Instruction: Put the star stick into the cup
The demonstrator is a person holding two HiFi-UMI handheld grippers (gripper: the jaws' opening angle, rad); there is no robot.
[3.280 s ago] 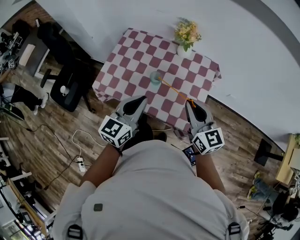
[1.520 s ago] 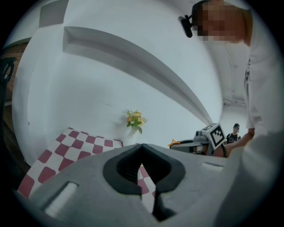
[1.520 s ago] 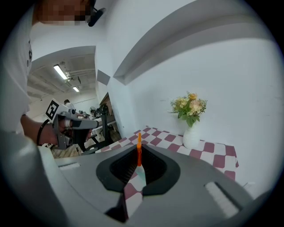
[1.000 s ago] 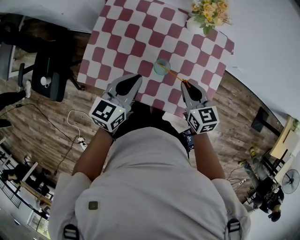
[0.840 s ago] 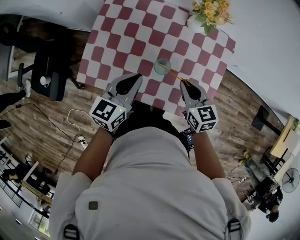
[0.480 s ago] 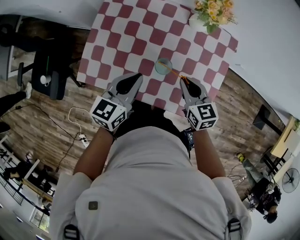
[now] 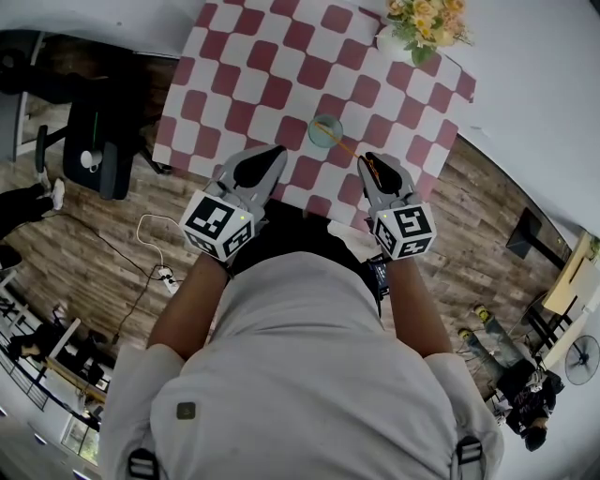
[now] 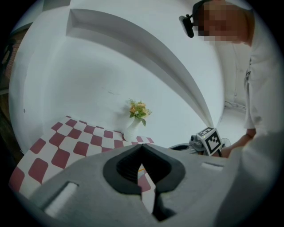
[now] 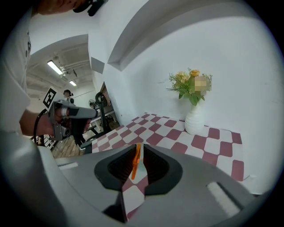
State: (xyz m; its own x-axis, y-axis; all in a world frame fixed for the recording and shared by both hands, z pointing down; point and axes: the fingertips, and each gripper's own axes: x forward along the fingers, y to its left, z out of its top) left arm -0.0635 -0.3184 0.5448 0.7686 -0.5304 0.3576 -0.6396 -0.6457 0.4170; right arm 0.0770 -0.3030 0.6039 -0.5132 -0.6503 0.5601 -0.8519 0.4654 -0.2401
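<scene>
2 hand-held grippers hang over the near edge of a worktop (image 7: pixel 234 56) covered by a red-and-white chequered cloth. The right hand-held gripper (image 7: pixel 369 161) is clamped on the star stick (image 7: pixel 349 150), a thin orange rod. In the right gripper view the rod stands upright in the narrow gap between the 2 dark pads, with chequered cloth showing below it. In the head view the stick slants away from those jaws toward the cup (image 7: pixel 326 130), a small pale green one standing on the cloth a little beyond the grippers. The stick's far end lies at the cup's near rim; whether it is inside the cup or only over the edge cannot be told, and the star itself is too small to make out.

The left hand-held gripper (image 7: pixel 272 155) is to the left of the cup and apart from it. Its jaws are closed on nothing, with the tips meeting and only a thin slit of cloth showing beneath them.

1 white vase (image 7: pixel 392 44) of yellow flowers (image 7: pixel 419 17) stands at the far right corner of the worktop, well apart from the cup. Left of the worktop a black office chair (image 7: pixel 98 141) stands on the wooden floor (image 7: pixel 84 234), and a white cable (image 7: pixel 150 265) lies on the boards near the person's left arm.
</scene>
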